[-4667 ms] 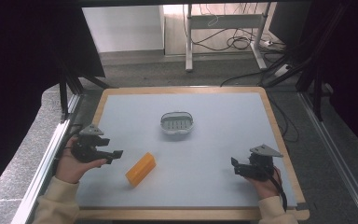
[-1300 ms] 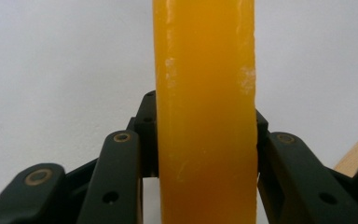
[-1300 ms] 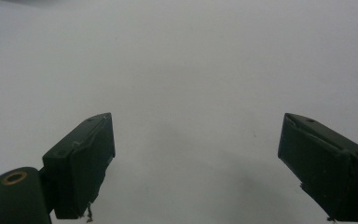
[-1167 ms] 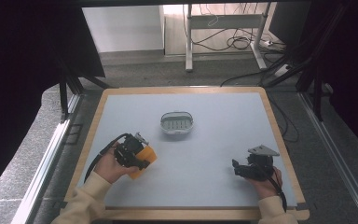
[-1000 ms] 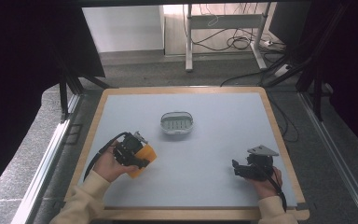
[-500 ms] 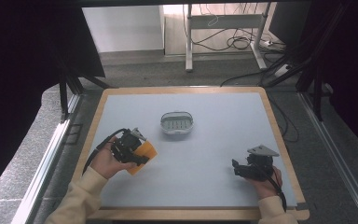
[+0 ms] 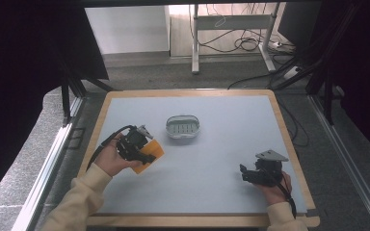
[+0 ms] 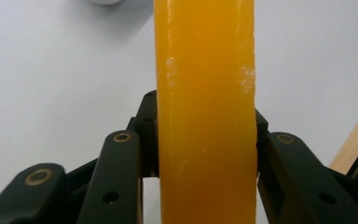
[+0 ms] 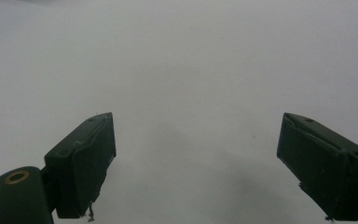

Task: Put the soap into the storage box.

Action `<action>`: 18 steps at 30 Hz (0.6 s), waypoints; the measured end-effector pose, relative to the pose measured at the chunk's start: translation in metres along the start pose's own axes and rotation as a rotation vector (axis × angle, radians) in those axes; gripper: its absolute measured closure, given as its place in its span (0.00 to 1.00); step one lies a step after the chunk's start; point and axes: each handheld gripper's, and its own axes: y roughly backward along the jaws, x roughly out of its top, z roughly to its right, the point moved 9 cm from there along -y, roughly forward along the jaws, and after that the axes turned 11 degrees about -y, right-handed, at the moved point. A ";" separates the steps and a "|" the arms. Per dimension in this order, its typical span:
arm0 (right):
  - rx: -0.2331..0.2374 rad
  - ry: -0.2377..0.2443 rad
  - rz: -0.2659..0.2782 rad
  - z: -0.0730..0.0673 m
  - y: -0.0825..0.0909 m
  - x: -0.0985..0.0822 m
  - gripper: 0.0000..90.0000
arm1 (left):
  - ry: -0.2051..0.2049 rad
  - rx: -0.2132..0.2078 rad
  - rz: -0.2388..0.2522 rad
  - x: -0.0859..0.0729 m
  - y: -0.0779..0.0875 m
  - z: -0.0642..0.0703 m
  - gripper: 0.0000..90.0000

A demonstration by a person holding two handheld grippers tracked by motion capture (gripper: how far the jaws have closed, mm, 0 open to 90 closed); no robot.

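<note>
left gripper [image 7: 142, 153] clamped orange bar [image 8: 205, 112]; right gripper [image 9: 196, 163] sat spread wide over worktop [image 7: 231, 139]; no readable writing.

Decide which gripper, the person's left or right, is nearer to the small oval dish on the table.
Left. The left gripper, shut on the orange bar, sits just to the near left of the oval dish. The right gripper rests open, well away toward the table's near right corner.
</note>
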 end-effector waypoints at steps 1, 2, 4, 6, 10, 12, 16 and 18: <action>0.000 -0.001 -0.001 0.000 0.000 0.000 0.13 | -0.006 0.002 0.001 0.001 0.000 -0.001 0.69; 0.001 0.000 -0.001 0.000 0.000 0.000 0.13 | -0.007 0.002 -0.001 0.002 0.001 -0.002 0.69; 0.000 0.002 0.000 0.000 0.000 0.000 0.13 | -0.012 0.004 -0.002 0.003 0.002 -0.003 0.69; 0.000 0.003 -0.001 0.000 0.000 0.000 0.13 | -0.016 0.007 0.003 0.005 0.001 -0.005 0.69; -0.001 0.006 0.000 0.000 0.000 0.000 0.13 | -0.034 0.013 -0.002 0.007 0.000 -0.007 0.69; -0.001 0.005 -0.001 0.000 0.000 0.000 0.13 | -0.033 0.015 0.003 0.008 -0.001 -0.008 0.69; -0.003 0.008 0.001 0.000 0.000 0.000 0.13 | -0.051 0.015 -0.009 0.009 -0.002 -0.011 0.69; -0.003 0.010 0.002 0.000 0.000 0.000 0.13 | -0.063 0.019 -0.014 0.010 -0.002 -0.013 0.69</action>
